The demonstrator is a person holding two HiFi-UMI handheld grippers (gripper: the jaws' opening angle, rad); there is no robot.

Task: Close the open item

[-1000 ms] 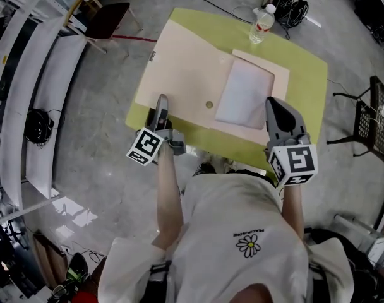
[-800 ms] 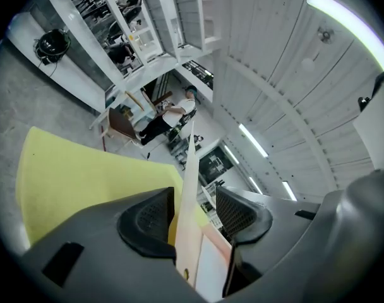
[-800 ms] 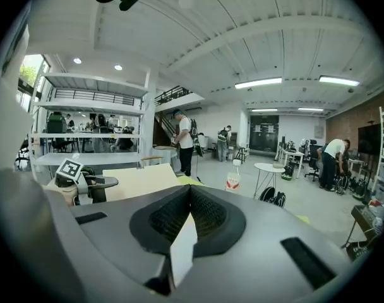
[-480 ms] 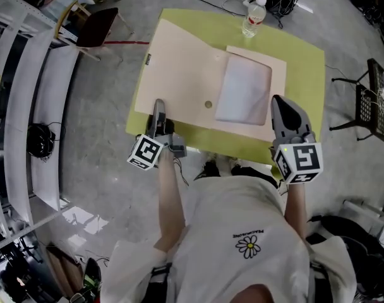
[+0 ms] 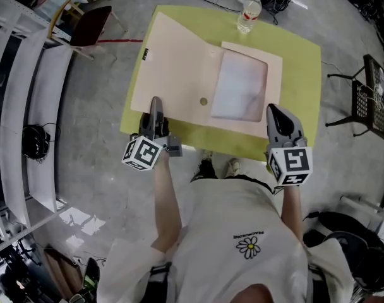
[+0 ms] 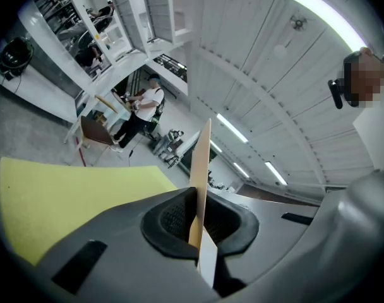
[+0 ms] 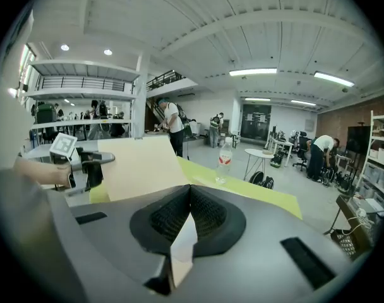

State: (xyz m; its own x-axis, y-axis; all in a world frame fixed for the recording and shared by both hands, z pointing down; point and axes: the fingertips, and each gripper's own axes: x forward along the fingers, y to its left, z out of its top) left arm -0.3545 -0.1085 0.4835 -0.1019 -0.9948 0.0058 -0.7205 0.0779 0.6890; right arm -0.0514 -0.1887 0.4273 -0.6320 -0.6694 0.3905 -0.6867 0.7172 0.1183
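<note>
An open beige folder (image 5: pixel 179 68) lies on the yellow-green table (image 5: pixel 299 74), with a white sheet (image 5: pixel 239 87) in its right half. My left gripper (image 5: pixel 155 103) sits at the near edge of the left cover. Its jaws have just been closing, and in the left gripper view they (image 6: pixel 197 213) pinch the cover's thin edge (image 6: pixel 201 163). My right gripper (image 5: pixel 275 109) hovers at the folder's near right corner. Its jaws (image 7: pixel 191 191) meet, with nothing visible between them. The right gripper view shows the left cover (image 7: pixel 141 166) and the left gripper (image 7: pixel 94 163).
A clear water bottle (image 5: pixel 247 14) stands at the table's far edge. A dark chair (image 5: pixel 91 24) is at the far left, white shelving (image 5: pixel 15 106) along the left, and a black wire rack (image 5: pixel 375 96) on the right. Cables lie beyond the table.
The left gripper's jaws have closed on the left cover's near edge. The right gripper has sunk a little toward the folder's near right corner.
</note>
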